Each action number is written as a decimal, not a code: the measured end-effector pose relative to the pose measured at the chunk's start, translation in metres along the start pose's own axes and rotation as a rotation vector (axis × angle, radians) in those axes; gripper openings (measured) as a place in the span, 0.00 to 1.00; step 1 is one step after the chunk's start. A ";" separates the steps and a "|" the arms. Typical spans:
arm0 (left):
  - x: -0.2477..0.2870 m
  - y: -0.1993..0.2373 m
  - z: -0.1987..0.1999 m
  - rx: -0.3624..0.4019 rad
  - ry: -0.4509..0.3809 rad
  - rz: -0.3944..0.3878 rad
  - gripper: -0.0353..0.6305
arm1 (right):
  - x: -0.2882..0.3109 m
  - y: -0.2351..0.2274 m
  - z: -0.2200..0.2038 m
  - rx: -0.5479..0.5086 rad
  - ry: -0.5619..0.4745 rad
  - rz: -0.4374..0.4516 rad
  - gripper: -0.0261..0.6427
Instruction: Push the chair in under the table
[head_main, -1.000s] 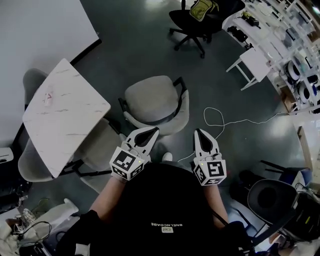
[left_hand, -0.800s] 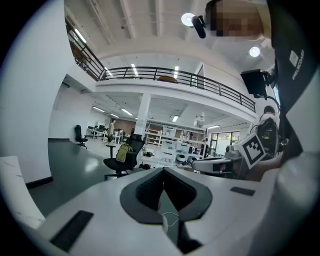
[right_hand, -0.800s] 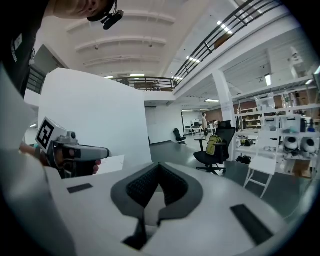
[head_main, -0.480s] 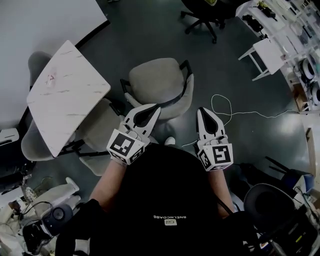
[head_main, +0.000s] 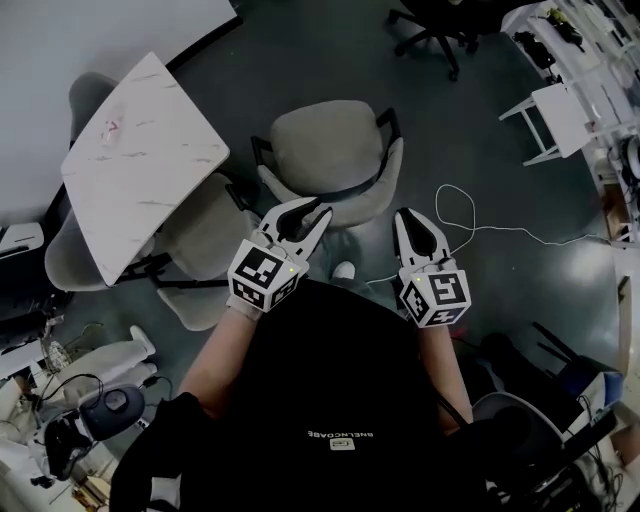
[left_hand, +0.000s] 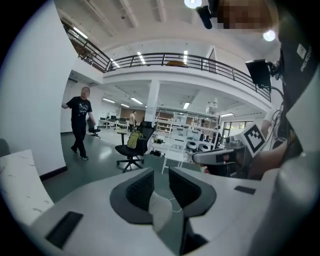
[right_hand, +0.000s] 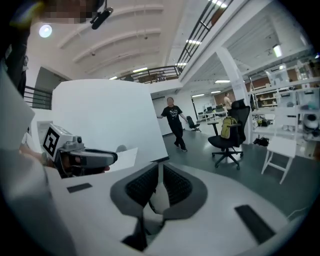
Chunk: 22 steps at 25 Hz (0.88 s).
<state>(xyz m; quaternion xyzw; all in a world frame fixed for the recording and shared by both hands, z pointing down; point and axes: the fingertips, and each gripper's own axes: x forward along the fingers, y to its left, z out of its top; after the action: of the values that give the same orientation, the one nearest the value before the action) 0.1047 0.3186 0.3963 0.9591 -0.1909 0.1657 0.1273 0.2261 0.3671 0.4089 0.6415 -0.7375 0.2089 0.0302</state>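
Chair (head_main: 330, 150) is not pushed in yet. It stands out on the floor, just past the corner of the table (head_main: 140, 160) and apart from it. None of its seat is under the top. We think its back faces us, but we are not sure.

Another chair (head_main: 205, 240) at the table sits part way under the top. That is how ours should end up.

We hold both grippers out in front of us, near the chair's near edge. As far as we can tell from the head view, neither one touches it. The left gripper (head_main: 305, 215) has its jaws a little apart, and they are opening. Nothing is between them; in the left gripper view we see only floor and something pale past the gap. The right gripper (head_main: 410, 222) has its jaws closed together, and it holds nothing.

So we think the job has hardly begun. All of the push is left. We need to get the grippers onto the chair. Then we need to turn it toward the table and slide it until the seat goes under the top.
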 end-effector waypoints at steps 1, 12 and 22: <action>0.002 0.003 -0.011 0.003 0.028 0.007 0.19 | 0.004 -0.003 -0.009 0.022 0.024 -0.004 0.06; 0.045 0.026 -0.134 0.147 0.385 -0.131 0.39 | 0.046 -0.031 -0.121 0.309 0.338 -0.087 0.31; 0.083 0.052 -0.197 0.205 0.550 -0.244 0.47 | 0.090 -0.045 -0.189 0.607 0.510 -0.171 0.47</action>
<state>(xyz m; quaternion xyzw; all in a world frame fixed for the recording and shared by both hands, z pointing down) 0.1033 0.3059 0.6158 0.9021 -0.0153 0.4205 0.0959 0.2114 0.3447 0.6213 0.6078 -0.5553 0.5664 0.0385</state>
